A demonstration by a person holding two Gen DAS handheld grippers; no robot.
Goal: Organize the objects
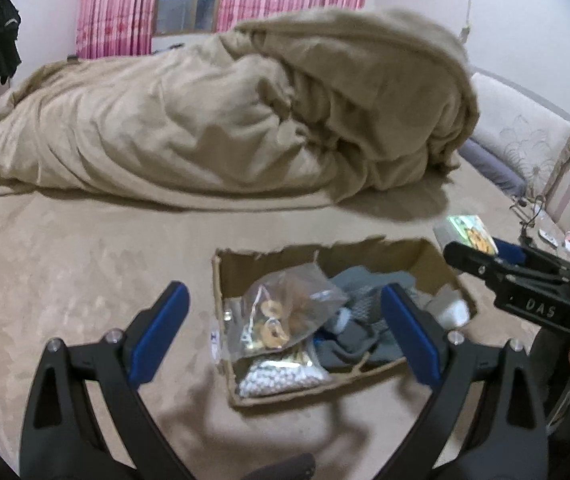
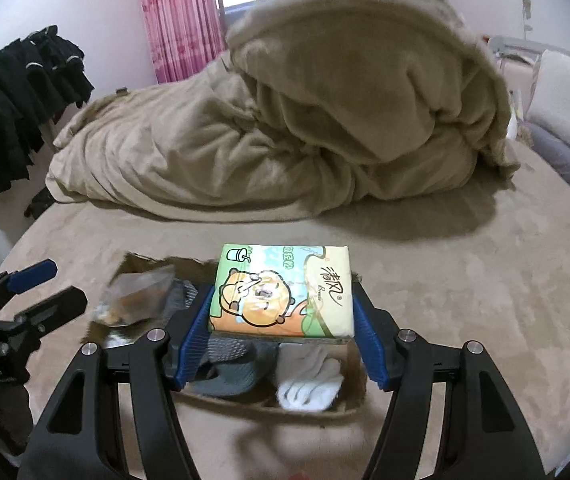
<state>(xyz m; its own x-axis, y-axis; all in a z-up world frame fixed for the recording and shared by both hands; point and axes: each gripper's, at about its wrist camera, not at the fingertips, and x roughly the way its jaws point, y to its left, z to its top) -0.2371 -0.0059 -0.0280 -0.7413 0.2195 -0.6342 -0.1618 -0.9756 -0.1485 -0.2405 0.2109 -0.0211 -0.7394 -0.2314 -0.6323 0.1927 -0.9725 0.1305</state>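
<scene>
1. Your right gripper (image 2: 281, 316) holds a tissue pack (image 2: 283, 292) flat between its blue pads, one pad pressed against each long side. The pack sits above the open cardboard box (image 2: 359, 392).
2. Your left gripper (image 1: 285, 332) stands wide with nothing between its pads; it hovers over the near-left part of the same box (image 1: 221, 280).
3. The box rests on the tan bed cover (image 1: 85, 260), its top edges ragged. Inside it lie a clear plastic bag (image 1: 285, 312) with round tan pieces, a packet of small white beads (image 1: 285, 380), grey cloth items (image 1: 361, 340) and a white sock bundle (image 2: 313, 380).
4. Behind the box a tan quilt (image 1: 245, 120) is heaped up, well apart from it.
5. Pink curtains (image 1: 117, 8) hang at the window; dark clothes (image 2: 17, 108) hang at the left edge.
</scene>
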